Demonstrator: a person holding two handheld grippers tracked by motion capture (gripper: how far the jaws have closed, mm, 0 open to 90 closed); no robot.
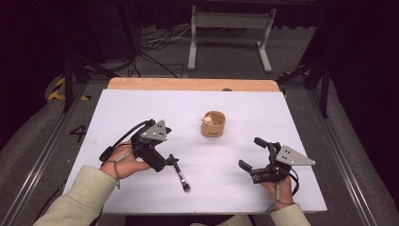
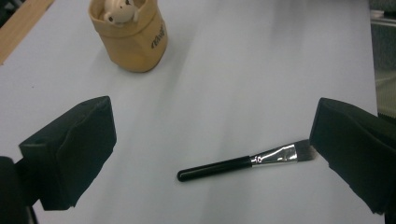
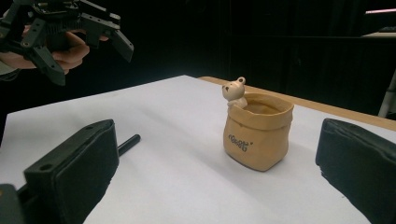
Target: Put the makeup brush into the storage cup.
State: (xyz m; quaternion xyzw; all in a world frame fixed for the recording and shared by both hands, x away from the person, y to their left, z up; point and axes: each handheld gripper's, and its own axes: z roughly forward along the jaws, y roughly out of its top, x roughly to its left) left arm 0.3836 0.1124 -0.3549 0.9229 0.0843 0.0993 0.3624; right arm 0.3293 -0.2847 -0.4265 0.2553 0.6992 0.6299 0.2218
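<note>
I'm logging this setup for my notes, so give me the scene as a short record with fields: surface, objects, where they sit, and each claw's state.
surface: white table
pot: tan sack-shaped pot with a small bear figure at its rim, upright, mid-table
brush: black-handled makeup brush lying flat, near the left claw
left claw: open, above the brush
right claw: open, empty, facing the pot

The high view is looking down on the whole white table [image 1: 141,101], while both low, close gripper views are sharing the tan pot [image 2: 133,39].
</note>
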